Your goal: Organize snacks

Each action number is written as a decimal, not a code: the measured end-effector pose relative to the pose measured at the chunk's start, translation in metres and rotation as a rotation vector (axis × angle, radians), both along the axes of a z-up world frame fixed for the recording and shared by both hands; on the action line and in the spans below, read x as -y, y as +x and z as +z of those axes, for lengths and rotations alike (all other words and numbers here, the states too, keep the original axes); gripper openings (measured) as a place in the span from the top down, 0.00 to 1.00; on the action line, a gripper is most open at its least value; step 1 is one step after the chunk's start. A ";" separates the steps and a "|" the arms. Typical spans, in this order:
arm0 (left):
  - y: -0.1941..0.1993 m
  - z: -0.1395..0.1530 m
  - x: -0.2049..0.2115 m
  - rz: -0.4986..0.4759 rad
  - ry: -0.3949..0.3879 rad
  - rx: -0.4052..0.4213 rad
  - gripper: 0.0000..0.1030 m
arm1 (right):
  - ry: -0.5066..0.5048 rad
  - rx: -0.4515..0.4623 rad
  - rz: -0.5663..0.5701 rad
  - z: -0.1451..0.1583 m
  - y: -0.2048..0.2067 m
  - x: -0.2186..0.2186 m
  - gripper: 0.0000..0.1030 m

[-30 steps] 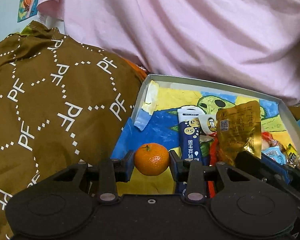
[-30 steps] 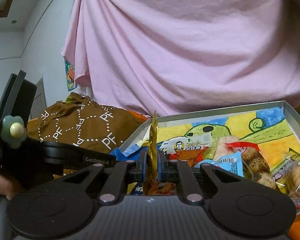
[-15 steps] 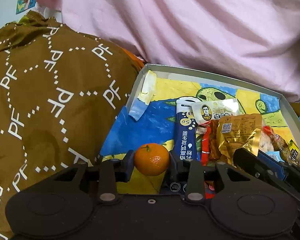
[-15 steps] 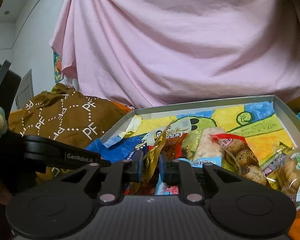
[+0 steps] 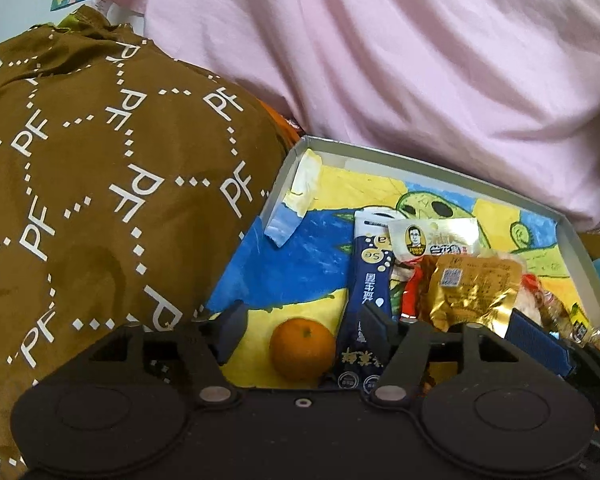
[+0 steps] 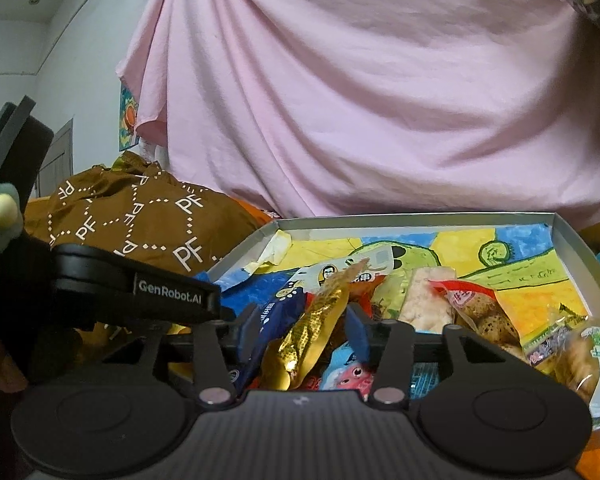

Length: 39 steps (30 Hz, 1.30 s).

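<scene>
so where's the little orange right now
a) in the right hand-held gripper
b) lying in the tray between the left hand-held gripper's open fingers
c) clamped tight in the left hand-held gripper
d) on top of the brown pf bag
b: the orange rests on the painted floor of the tray, with a gap on each side to the fingers of the left hand-held gripper, whose jaws have just been opening.

Snack packets (image 5: 452, 276) in tray (image 5: 420, 162), bag (image 5: 100, 184) left
</scene>
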<state>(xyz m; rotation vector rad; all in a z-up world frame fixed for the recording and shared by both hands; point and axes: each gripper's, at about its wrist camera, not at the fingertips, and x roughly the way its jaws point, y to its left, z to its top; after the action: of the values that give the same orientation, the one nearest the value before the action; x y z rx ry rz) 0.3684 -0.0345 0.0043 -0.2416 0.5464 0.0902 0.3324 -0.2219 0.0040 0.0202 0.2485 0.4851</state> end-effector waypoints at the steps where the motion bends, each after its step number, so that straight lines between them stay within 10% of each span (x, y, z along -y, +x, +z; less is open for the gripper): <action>1: -0.001 0.001 0.000 0.001 -0.004 0.006 0.31 | -0.003 0.003 0.000 0.000 0.000 0.000 0.45; 17: -0.029 0.031 -0.009 0.097 -0.045 0.104 0.02 | -0.060 0.053 -0.016 0.018 -0.017 -0.002 0.16; 39: -0.092 0.074 -0.016 0.154 -0.041 0.178 0.01 | 0.035 0.072 -0.111 0.078 -0.065 0.019 0.00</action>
<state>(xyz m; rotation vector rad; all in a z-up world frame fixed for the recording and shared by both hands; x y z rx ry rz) 0.2767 -0.0183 0.0787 -0.3279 0.3524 0.2055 0.2669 -0.2411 0.0816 0.0500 0.1678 0.3793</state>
